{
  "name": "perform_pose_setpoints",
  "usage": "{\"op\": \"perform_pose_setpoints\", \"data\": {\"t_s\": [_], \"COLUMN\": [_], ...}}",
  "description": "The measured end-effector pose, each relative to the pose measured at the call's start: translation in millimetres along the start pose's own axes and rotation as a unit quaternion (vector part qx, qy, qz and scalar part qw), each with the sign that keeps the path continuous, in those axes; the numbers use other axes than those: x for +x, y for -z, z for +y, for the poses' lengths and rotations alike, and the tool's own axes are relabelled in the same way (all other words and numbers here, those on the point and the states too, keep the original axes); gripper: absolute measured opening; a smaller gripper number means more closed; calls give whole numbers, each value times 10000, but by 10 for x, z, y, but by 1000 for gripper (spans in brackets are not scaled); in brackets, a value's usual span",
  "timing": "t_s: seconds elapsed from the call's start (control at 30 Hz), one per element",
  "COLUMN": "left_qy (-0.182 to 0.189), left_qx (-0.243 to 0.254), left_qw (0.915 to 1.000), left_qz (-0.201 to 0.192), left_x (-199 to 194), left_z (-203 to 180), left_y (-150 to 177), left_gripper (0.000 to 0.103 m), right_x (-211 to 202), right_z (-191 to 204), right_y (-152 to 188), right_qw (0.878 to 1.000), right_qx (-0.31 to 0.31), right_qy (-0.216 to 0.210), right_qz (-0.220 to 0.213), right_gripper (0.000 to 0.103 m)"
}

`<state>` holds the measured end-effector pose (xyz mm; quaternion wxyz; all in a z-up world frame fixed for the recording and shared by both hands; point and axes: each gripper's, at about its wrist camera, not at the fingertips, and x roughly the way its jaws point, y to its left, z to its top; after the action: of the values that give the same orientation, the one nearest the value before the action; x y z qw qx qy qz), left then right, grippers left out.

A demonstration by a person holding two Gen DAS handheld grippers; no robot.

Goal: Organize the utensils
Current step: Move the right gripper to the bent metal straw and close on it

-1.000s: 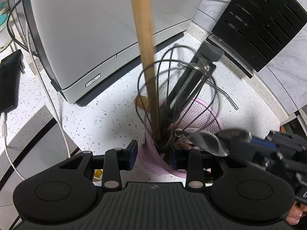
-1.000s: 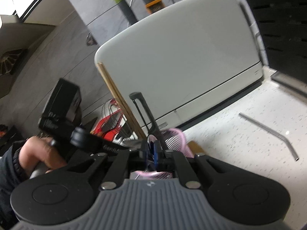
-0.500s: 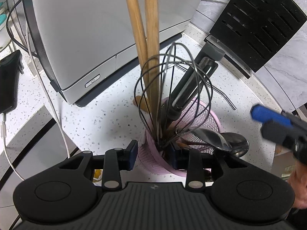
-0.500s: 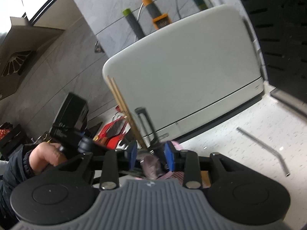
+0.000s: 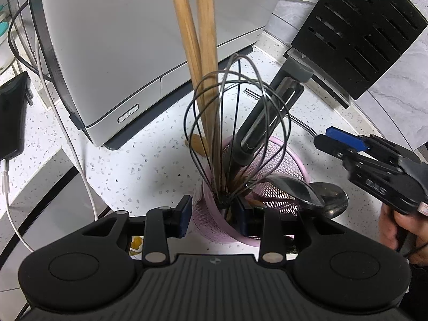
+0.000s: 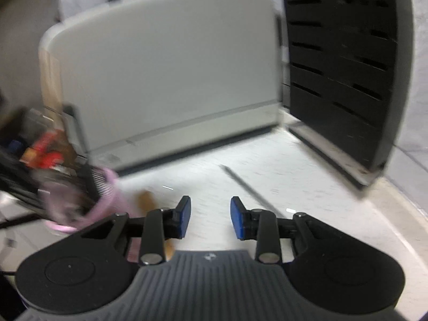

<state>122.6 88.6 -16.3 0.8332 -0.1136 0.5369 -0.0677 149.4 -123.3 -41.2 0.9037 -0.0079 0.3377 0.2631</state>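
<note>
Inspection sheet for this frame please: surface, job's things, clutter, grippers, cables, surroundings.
Surface: white speckled counter.
Job's things: pink mesh holder with whisk, two wooden sticks, spoons; metal straw lying loose on the counter.
Clutter: phone at the left edge.
Grippers: left gripper clamps the holder's rim; right gripper open, nothing between its pads.
Cables: white cable across the counter.
Surroundings: white appliance, black slotted rack.
</note>
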Motion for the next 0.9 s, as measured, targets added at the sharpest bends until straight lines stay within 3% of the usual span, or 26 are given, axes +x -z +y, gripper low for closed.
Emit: {"op": "perform_pose_setpoints", "data": {"t_s": [0.1,0.23,0.33,0.9], "left_qy": [-1,11,5,22], "left_qx": [9,-6,-15,-10], "left_qw": [10000,10000,10000,10000], "left_qz": [-7,-10,-14,-28], "left_x": [0,0,-1,-10], "left_z": [4,10,7,11], "left_y": [0,-1,0,2], "left_gripper": [39,39,39,40], "right_x": [91,198,303,598], "right_z": [-58,-20,-39,-335], "right_y": [17,-4,-21,-24], "right_qw": [9993,9960,9940,9934], "right_qx": [-18,-505,-602,-255], "right_qy": [359,721,894,1029], "right_qz": [122,140,163,434], "right_gripper": [32,33,48,51]}}
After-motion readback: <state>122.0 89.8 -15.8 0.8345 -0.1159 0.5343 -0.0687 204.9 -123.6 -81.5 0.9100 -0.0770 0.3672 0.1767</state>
